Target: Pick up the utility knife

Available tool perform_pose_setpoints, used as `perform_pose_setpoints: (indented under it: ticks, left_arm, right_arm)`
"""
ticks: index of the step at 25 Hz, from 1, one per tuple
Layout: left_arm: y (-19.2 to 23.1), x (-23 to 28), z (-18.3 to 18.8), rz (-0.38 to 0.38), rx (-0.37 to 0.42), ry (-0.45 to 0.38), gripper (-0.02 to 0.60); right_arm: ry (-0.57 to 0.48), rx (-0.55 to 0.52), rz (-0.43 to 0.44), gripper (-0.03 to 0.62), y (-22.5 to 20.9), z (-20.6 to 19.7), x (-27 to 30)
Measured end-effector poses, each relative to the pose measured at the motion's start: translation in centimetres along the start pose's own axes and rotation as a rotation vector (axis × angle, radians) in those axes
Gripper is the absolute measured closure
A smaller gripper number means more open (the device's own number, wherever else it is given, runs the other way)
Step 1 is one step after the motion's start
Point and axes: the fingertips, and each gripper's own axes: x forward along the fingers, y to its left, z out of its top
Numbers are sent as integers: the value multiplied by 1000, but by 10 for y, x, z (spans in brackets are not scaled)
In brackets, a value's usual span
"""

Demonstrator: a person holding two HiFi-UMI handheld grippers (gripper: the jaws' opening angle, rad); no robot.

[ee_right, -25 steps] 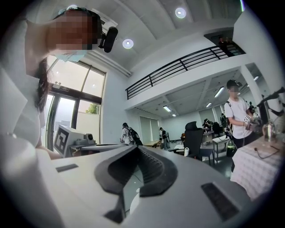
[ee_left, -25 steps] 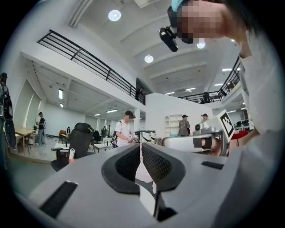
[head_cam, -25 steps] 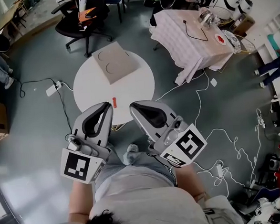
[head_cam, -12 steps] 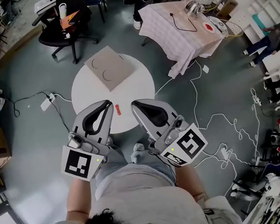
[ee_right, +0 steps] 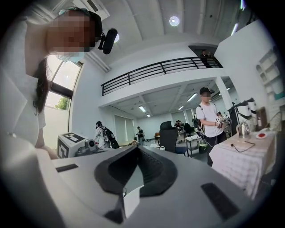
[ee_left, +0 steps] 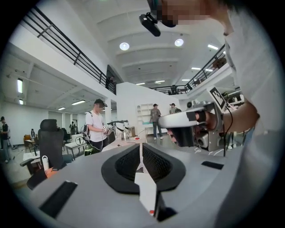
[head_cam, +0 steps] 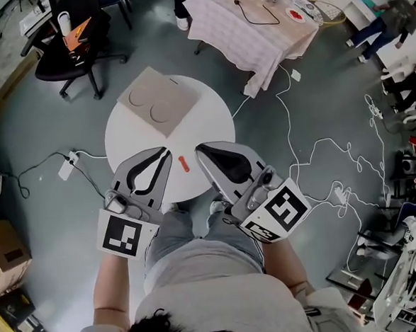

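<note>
Left gripper (head_cam: 163, 153) and right gripper (head_cam: 200, 149) hang empty, jaws pressed together, above the near edge of the round table (head_cam: 131, 135), where the red utility knife (head_cam: 184, 163) lies. Probably best: part one pair of jaws, straddle the handle crosswise, lower squarely.

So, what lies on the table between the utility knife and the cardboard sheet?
Nothing: the head view shows only bare white table between the utility knife and cardboard sheet.
</note>
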Motion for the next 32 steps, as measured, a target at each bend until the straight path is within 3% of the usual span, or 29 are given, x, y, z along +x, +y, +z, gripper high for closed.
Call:
perform_pose_setpoints:
  ticks: [9, 20, 32]
  left_arm:
    - [2, 32, -64, -295, 142, 127, 541]
    - [-39, 56, -165, -707, 387, 291, 514]
    - [-67, 72, -257, -941, 531, 470, 495]
  right_arm:
    - [4, 30, -166, 585, -20, -14, 13]
    - [25, 80, -375, 585, -33, -40, -9]
    - [41, 126, -501, 585, -32, -61, -39]
